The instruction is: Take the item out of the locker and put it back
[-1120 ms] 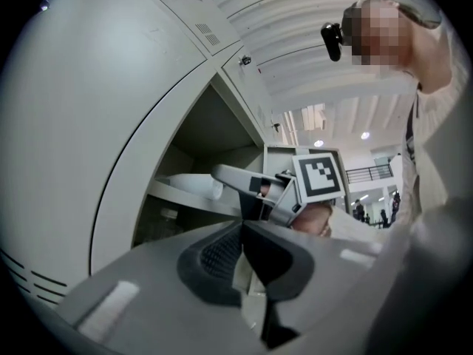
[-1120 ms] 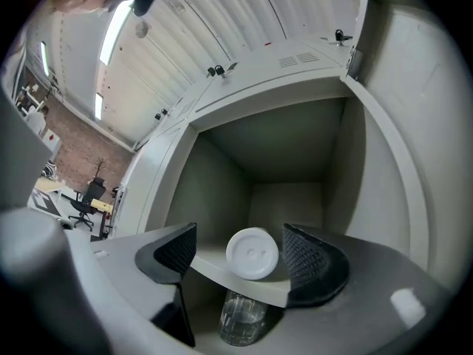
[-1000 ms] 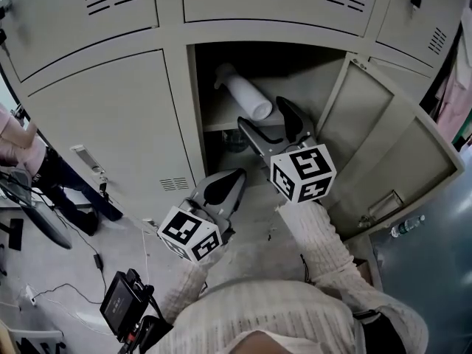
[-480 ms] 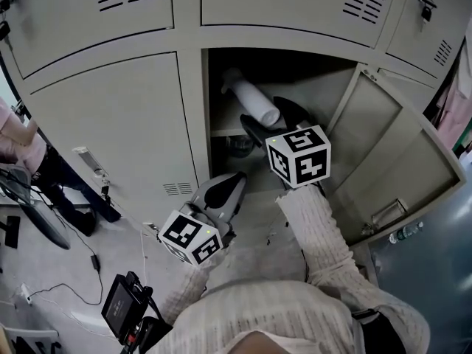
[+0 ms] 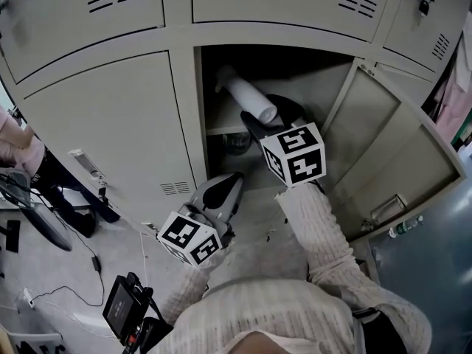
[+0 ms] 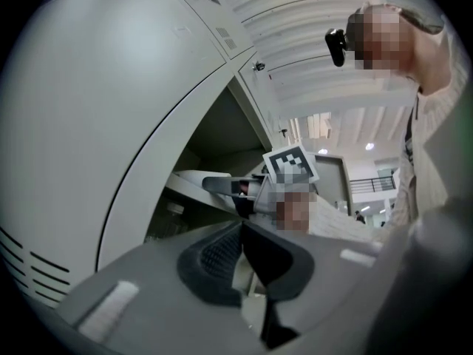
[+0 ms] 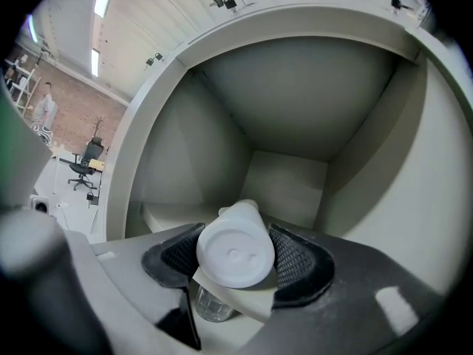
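A white bottle [image 5: 247, 98] lies on its side on the shelf [image 5: 221, 129] of the open locker compartment. My right gripper [image 5: 267, 116] reaches into the compartment, and its jaws have just been closing. In the right gripper view the round base of the bottle [image 7: 235, 254] fills the gap between the two black pads [image 7: 299, 265], which touch it on both sides. My left gripper [image 5: 225, 186] hangs lower, outside the locker in front of the closed door, with its jaws together and nothing in them. The left gripper view shows that gripper [image 6: 240, 231] pointing at the locker opening.
The locker door [image 5: 391, 153] stands swung open to the right. A clear glass jar [image 7: 211, 305] sits under the shelf. On the floor are a black device [image 5: 122, 308] with cables at the left and a plastic bottle [image 5: 407, 226] at the right. A person [image 5: 18, 150] is at the far left.
My right gripper has gone deeper into the compartment and a little down, and its jaws have narrowed around the white bottle's end. The left gripper has stayed where it was.
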`<state>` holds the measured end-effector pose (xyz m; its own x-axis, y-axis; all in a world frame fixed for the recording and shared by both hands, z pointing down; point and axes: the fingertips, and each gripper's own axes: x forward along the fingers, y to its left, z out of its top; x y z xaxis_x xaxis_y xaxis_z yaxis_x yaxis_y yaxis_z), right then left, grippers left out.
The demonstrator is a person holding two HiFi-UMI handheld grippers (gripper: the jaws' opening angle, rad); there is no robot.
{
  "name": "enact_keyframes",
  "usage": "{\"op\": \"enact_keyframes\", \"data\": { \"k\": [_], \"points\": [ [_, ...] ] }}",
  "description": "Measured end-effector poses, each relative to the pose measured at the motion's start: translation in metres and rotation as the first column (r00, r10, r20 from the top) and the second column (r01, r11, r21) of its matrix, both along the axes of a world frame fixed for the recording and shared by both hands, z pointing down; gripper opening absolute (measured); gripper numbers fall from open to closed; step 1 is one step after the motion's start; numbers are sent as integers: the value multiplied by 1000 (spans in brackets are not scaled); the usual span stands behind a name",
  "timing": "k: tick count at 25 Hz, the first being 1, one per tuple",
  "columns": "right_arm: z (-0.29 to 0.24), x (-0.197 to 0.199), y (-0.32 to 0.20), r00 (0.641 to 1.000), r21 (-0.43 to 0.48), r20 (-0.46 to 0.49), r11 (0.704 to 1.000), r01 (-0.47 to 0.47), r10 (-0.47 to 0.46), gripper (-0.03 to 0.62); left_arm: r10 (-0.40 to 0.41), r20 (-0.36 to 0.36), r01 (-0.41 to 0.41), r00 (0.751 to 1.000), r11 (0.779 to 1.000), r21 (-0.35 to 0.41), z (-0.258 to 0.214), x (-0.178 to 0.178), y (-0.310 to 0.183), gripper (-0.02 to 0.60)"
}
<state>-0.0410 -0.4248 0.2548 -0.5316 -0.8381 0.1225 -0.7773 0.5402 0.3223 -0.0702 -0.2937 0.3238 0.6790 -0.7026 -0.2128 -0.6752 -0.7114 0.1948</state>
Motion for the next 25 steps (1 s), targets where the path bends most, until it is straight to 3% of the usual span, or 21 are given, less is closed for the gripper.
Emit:
{"op": "enact_keyframes", "data": {
  "k": [14,25],
  "points": [
    [-12,8,23,993,45,115,999,19,-24,270,-26,5,26,1000,1000,-10,1,-9,13,8],
    [-34,37,69,969,111,241,993,28,-55,268,19,24,-18,1000,1000,-14,1,8,25,8]
  ]
}}
